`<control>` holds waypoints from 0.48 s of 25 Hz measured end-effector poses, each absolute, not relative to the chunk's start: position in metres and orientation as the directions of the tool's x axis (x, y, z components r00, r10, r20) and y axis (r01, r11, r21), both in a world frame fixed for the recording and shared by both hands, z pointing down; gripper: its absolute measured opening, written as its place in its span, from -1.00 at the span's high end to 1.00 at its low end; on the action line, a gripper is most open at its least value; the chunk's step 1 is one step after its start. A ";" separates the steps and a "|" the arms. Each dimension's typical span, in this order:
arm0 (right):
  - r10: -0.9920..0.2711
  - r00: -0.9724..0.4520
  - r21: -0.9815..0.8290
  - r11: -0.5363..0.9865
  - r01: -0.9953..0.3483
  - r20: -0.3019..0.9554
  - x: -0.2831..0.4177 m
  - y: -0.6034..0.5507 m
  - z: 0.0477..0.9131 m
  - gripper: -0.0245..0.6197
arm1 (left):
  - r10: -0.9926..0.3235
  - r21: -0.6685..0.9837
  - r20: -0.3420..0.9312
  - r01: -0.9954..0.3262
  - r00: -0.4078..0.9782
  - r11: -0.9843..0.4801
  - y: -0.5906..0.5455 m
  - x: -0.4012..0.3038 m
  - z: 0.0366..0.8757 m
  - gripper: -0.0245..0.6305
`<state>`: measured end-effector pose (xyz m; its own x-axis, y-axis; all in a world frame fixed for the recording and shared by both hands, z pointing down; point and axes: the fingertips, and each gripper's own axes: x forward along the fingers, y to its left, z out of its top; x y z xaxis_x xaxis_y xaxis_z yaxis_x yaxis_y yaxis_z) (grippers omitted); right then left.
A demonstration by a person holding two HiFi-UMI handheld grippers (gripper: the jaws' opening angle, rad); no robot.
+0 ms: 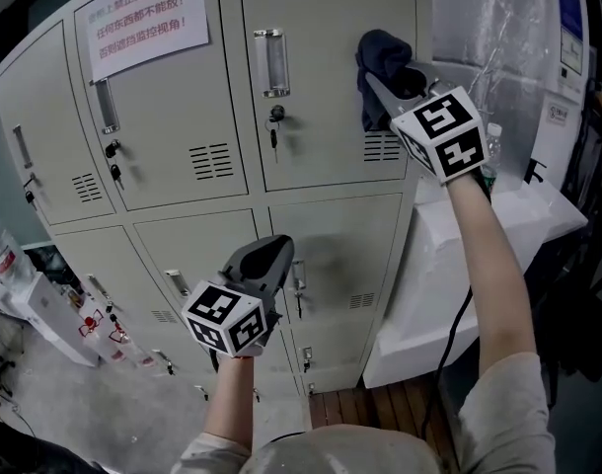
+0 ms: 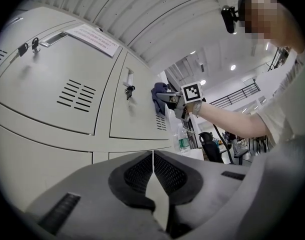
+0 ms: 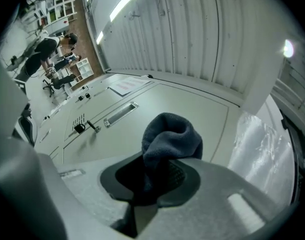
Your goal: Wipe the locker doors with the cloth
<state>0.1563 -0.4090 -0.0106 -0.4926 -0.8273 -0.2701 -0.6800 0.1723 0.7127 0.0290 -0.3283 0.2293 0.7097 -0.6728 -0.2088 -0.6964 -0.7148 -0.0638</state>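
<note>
The right gripper [image 3: 160, 174] has its jaws clamped on a bunched dark blue cloth [image 3: 170, 136], most of the wad bulging past the tips so that soft fabric, not plastic, meets the metal. It is raised against the upper right locker door [image 1: 321, 87], the cloth at that door's top right corner just above the vent slots [image 1: 382, 146], which looks like a start at the top edge to work downward. The left gripper [image 2: 153, 166] hangs low before the lower doors, jaws pressed together on nothing, apparently kept clear of the wiping. Keys [image 1: 274, 121] dangle from the lock under the handle. A paper notice [image 1: 143, 13] on the upper middle door carries red Chinese lines, among them "任何东西都不能放!". A bottle [image 2: 182, 141] beside the lockers has a green label, too small to read
</note>
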 end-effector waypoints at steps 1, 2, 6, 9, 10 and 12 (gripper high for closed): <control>-0.834 -0.479 0.704 0.165 -0.691 -0.273 0.167 -0.410 -0.010 0.75 | -0.669 -0.064 -0.210 -0.693 0.713 -0.718 -0.328 0.030 0.229 0.91; -0.840 -0.466 0.697 0.159 -0.699 -0.276 0.176 -0.410 -0.010 0.75 | -0.665 -0.065 -0.210 -0.689 0.717 -0.722 -0.328 0.032 0.229 0.91; -0.856 -0.439 0.671 0.156 -0.725 -0.275 0.204 -0.412 -0.007 0.74 | -0.645 -0.070 -0.209 -0.669 0.735 -0.740 -0.324 0.042 0.228 0.91; -0.868 -0.419 0.667 0.148 -0.730 -0.266 0.216 -0.413 -0.006 0.74 | -0.639 -0.069 -0.209 -0.663 0.740 -0.745 -0.322 0.044 0.228 0.91; -0.872 -0.413 0.667 0.145 -0.731 -0.264 0.219 -0.413 -0.005 0.74 | -0.640 -0.068 -0.210 -0.664 0.739 -0.745 -0.321 0.044 0.228 0.90; -0.875 -0.406 0.652 0.150 -0.743 -0.261 0.226 -0.414 -0.005 0.74 | -0.643 -0.066 -0.210 -0.667 0.737 -0.742 -0.320 0.042 0.228 0.91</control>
